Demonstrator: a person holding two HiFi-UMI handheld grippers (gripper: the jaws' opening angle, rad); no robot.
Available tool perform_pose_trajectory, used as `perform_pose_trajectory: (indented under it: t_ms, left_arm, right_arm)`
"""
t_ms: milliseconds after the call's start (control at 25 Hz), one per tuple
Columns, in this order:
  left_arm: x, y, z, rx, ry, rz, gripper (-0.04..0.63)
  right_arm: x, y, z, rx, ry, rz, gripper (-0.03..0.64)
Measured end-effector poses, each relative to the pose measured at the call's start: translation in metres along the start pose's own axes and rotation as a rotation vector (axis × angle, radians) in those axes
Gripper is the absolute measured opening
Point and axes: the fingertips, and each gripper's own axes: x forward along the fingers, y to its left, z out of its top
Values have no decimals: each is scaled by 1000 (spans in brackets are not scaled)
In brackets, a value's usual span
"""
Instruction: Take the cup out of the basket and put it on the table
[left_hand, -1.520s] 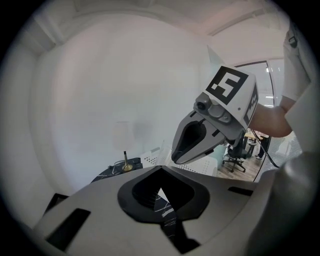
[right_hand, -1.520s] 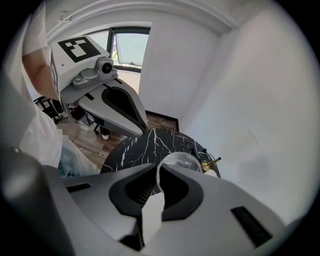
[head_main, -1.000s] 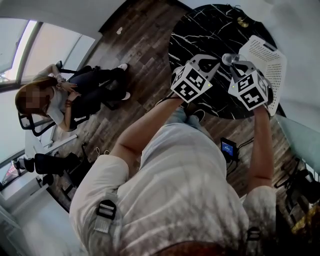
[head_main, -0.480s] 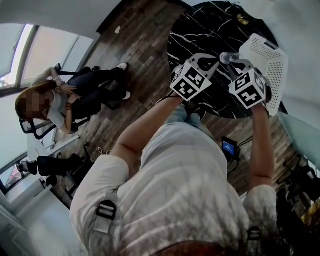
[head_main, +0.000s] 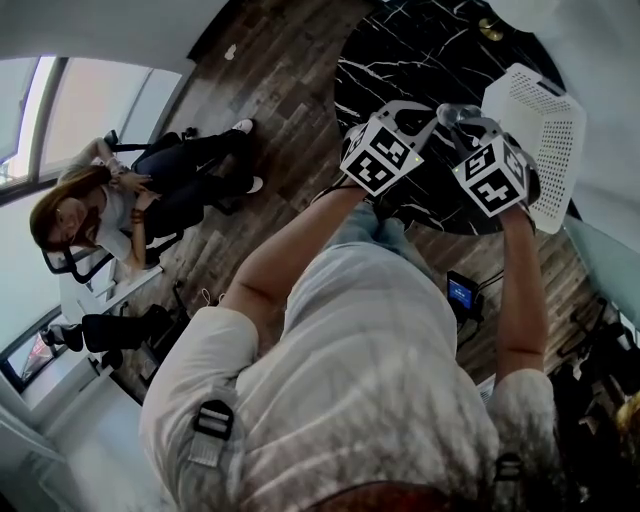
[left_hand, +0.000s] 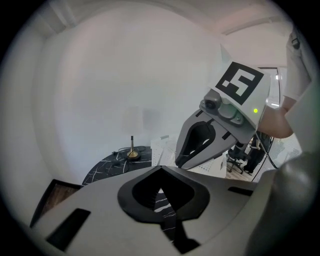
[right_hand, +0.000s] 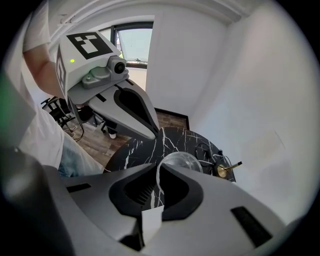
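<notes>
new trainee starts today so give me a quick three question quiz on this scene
1. True or false: the right tongs are clamped on the rim of the clear cup.
2. Where is the cup? A) inside the white basket. B) held by the tongs over the black marble table, outside the basket. C) lying on the wooden floor.
3. Fill in: the left tongs are ____ and hold nothing.
Key: 1 true; 2 B; 3 shut.

The cup is half hidden behind the right tongs.
</notes>
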Motion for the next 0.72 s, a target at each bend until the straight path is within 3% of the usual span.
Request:
perform_pose_trajectory:
  t_ms: [720]
  left_arm:
    - [20, 30, -47, -68, 81, -39, 6]
  right_arm:
    - [49, 14, 5, -22, 55, 85, 25]
